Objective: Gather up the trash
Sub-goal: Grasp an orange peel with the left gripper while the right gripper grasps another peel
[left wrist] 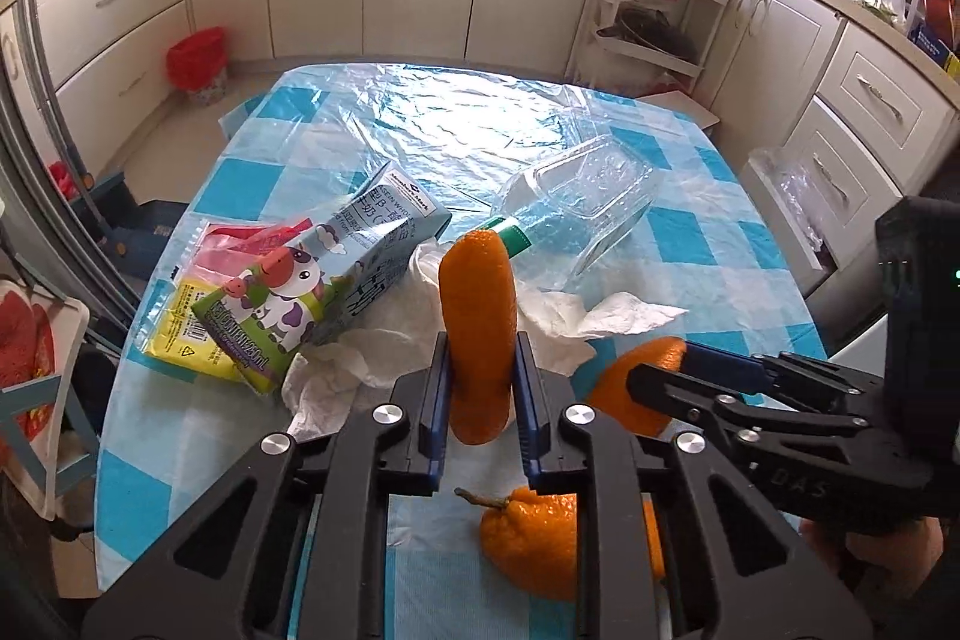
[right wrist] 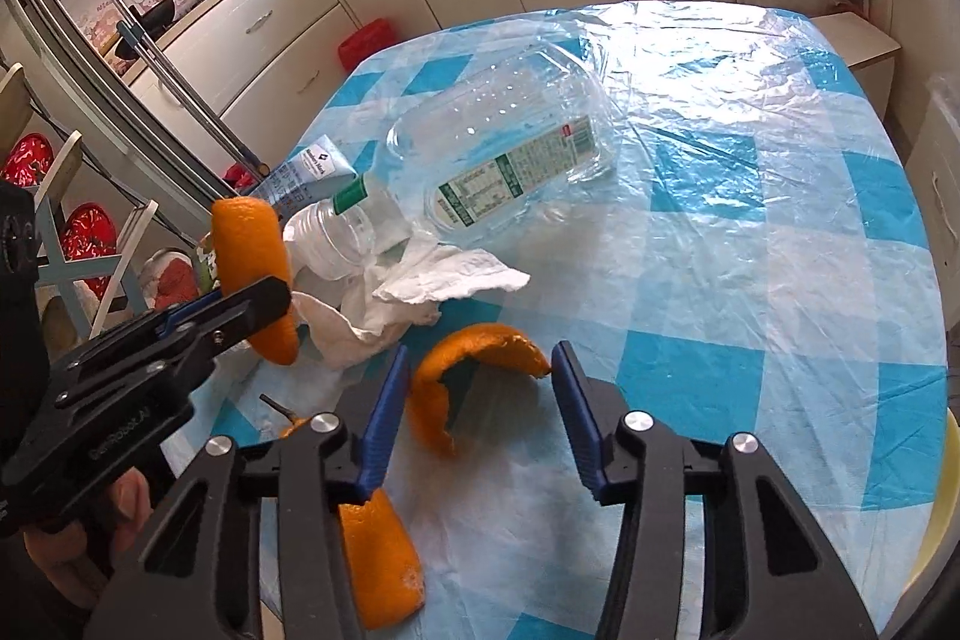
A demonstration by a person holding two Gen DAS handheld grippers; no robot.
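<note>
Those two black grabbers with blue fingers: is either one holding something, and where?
The left gripper pinches a long orange peel strip near its lower end. The right gripper straddles a curled orange peel, not gripping.

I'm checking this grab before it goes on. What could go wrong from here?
1. The left gripper pinches its peel strip only near the lower end; the tall strip might bend or slip out.
2. The right gripper straddles a curled peel without pressing it; closing could fold it or push it aside.
3. The tissue lies right beside that peel and might get caught too.
</note>
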